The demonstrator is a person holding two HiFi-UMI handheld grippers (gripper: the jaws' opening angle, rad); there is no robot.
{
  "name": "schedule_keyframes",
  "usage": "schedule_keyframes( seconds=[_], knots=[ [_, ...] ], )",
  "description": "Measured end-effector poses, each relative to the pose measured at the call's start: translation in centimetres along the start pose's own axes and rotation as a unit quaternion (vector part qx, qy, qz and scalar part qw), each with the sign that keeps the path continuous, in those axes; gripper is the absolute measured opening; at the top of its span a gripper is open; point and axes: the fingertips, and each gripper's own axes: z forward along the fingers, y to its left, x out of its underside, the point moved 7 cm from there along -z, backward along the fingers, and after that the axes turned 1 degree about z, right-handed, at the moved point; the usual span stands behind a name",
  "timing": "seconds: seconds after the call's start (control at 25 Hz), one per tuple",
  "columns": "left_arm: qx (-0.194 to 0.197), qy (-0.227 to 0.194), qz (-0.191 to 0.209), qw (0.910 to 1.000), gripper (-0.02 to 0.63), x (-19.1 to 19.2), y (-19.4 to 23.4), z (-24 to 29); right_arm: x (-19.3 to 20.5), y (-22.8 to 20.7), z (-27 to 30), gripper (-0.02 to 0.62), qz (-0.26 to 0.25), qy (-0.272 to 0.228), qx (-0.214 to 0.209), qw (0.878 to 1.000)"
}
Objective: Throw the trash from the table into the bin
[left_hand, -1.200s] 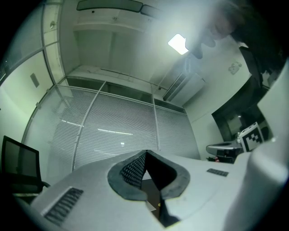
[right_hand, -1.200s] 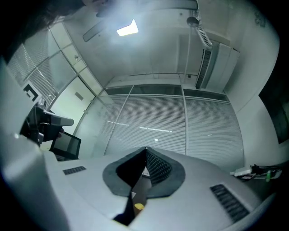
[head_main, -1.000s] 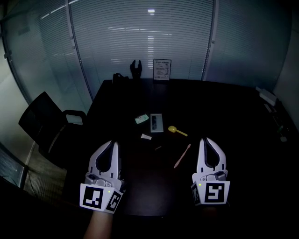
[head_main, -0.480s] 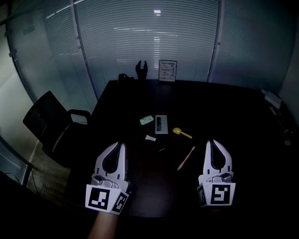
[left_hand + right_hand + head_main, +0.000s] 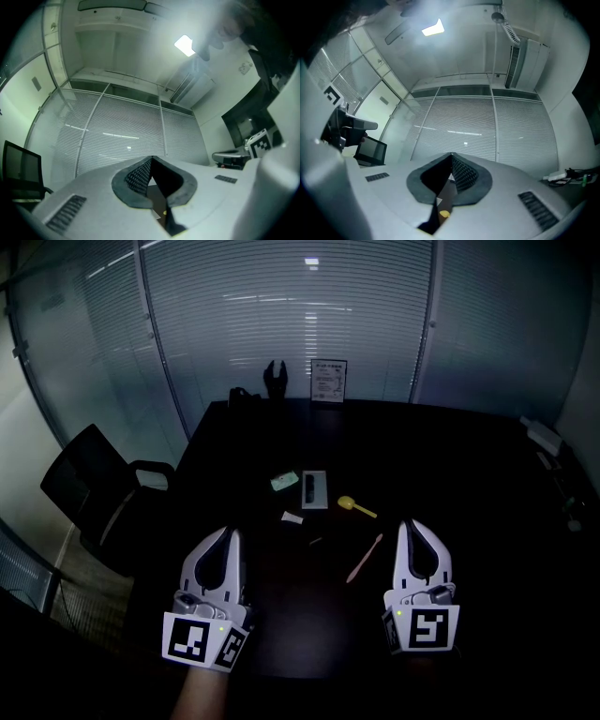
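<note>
The left gripper [image 5: 232,533] and the right gripper [image 5: 410,524] are held over the near edge of the dark bench [image 5: 450,456], each with its jaws pressed together on nothing. The trash is seen lying untouched mid-bench, beyond both: a yellow plastic spoon [image 5: 354,506], a thin pink stick [image 5: 365,557], a small white scrap [image 5: 292,517], a green-and-white packet [image 5: 284,481] and a flat grey rectangular pack [image 5: 314,488].

Mid-frame on the dark table [image 5: 450,456] lie a green packet [image 5: 284,481], a grey flat box [image 5: 314,488], a yellow spoon [image 5: 354,506], a pink stick [image 5: 365,557] and a white scrap [image 5: 292,517]. The left gripper [image 5: 232,532] at lower left and the right gripper [image 5: 412,524] at lower right have their jaws together, clear of these. A black chair [image 5: 94,488] stands at far left.
</note>
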Motion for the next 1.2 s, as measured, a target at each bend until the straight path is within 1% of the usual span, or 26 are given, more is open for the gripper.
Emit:
schedule_keyframes(
  seconds=[0.24,0.8,0.92,1.2],
  knots=[
    [-0.007,0.002,0.002,1.0000,0.000,0.3,-0.2,0.4,0.7,0.3,0.8,0.006,-0.002,0.003,-0.019,1.000],
    [-0.013,0.002,0.006,0.9999,0.000,0.5,-0.6,1.2,2.4,-0.4,1.7,0.006,0.004,0.019,-0.025,1.000],
    [-0.015,0.003,0.008,0.9999,0.000,0.5,-0.6,1.3,3.4,-0.6,2.2,0.006,0.010,0.039,-0.022,0.999],
    [-0.023,0.007,0.010,0.9997,0.000,0.9,-0.3,1.5,7.3,-1.2,3.2,0.009,0.028,0.117,-0.017,0.993]
  ],
)
